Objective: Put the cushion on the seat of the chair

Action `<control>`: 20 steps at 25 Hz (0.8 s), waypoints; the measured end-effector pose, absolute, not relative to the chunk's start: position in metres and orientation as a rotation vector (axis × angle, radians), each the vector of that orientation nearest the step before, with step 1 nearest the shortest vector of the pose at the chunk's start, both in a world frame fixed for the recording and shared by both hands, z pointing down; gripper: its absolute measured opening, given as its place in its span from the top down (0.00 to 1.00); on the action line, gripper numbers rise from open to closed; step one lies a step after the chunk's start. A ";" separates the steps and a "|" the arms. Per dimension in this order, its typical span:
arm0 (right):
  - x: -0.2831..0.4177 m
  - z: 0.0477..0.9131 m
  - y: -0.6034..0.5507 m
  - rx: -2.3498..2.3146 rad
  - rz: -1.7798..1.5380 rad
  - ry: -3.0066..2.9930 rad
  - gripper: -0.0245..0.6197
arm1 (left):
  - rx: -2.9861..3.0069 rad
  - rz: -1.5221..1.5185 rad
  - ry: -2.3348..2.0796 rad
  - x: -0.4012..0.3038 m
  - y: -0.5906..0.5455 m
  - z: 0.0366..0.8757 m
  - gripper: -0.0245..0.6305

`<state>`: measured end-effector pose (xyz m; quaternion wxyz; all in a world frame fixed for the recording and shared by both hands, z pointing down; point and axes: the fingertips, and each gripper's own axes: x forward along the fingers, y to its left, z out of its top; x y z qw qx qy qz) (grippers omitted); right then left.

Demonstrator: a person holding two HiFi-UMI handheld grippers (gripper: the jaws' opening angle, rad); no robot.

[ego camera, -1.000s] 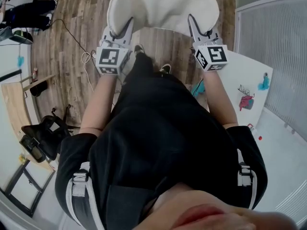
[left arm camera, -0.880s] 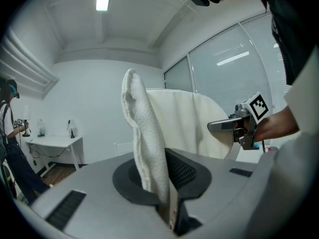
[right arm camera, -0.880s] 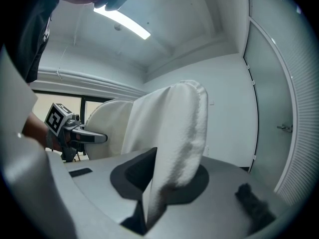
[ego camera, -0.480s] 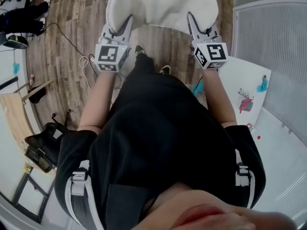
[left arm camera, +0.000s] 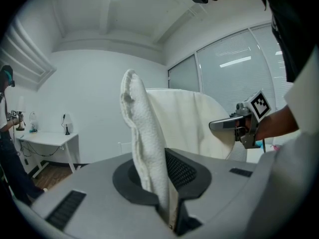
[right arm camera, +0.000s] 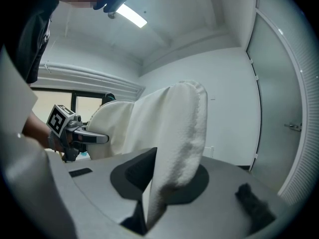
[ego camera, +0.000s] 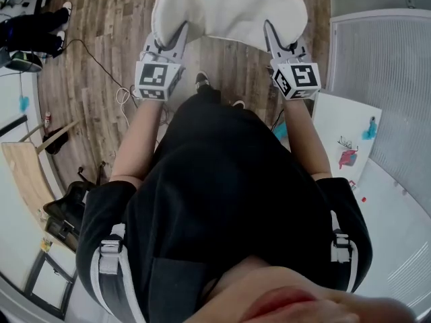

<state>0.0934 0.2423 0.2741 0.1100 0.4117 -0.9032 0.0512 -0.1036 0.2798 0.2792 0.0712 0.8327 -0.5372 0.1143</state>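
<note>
Firmly, left hand-held gripper and right hand-held gripper clamp cushion over wood floor (white walls).

Cream cushion (fleecy white)

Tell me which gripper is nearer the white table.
Right. The right gripper sits just beside the white table; the left gripper holds the cushion at its opposite side, farther away.

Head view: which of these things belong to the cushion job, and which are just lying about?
In the job: cream cushion; left gripper and right gripper, each shut on the cushion's near edge. No chair is clearly in view.

Lying about: cable on the floor; white table; red toy on that table.
</note>
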 end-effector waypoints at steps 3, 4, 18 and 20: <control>0.084 0.277 0.229 1.222 0.167 -2.644 0.88 | 2.521 0.355 -1.590 -0.114 0.264 0.282 0.87; 0.081 0.278 0.225 1.227 0.169 -2.639 0.88 | 2.528 0.360 -1.581 -0.117 0.260 0.283 0.87; 0.047 0.275 0.185 1.255 0.141 -2.616 0.88 | 2.547 0.326 -1.546 -0.152 0.215 0.284 0.87; 0.043 0.275 0.179 1.249 0.121 -2.613 0.88 | 2.541 0.321 -1.551 -0.155 0.209 0.285 0.87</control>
